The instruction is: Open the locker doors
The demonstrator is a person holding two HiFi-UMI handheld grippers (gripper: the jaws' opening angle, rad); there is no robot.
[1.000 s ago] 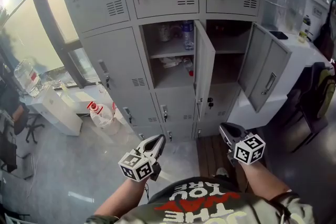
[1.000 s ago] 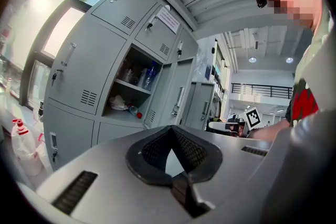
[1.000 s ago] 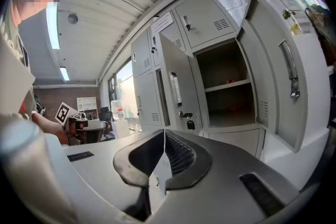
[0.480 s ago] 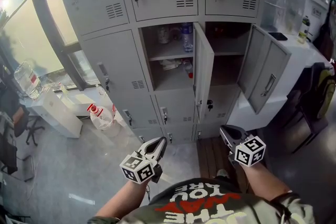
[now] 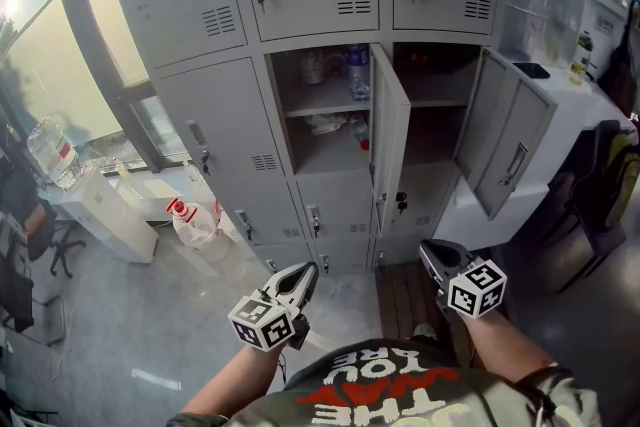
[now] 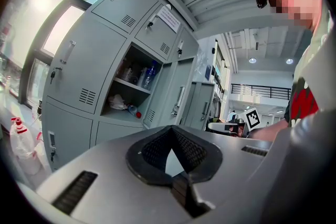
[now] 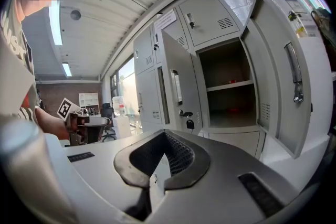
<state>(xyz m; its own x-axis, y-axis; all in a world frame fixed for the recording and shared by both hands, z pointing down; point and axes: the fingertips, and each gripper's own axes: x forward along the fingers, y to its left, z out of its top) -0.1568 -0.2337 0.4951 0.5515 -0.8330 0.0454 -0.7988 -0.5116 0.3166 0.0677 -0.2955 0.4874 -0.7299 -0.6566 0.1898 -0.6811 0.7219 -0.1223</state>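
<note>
The grey lockers (image 5: 300, 65) stand in front of me. In the middle row, the centre door (image 5: 388, 140) and the right door (image 5: 510, 145) hang open. The centre compartment (image 5: 328, 105) holds bottles and small items, while the right one (image 5: 432, 120) looks almost bare. The left door (image 5: 215, 130) of that row and the upper and lower doors are closed. My left gripper (image 5: 303, 269) is shut and empty, held low and well short of the lockers. My right gripper (image 5: 428, 251) is likewise shut and empty. Both show closed tips in the left gripper view (image 6: 170, 131) and the right gripper view (image 7: 164, 136).
A red-capped white container (image 5: 190, 218) sits on the floor at the lockers' left, with a big water jug (image 5: 50, 147) beyond it. A white counter (image 5: 575, 100) and a dark chair (image 5: 600, 200) are at the right. A wooden pallet (image 5: 405, 300) lies by my feet.
The head view has dipped slightly, so the lockers sit a little lower in the frame. Both grippers keep their places.
</note>
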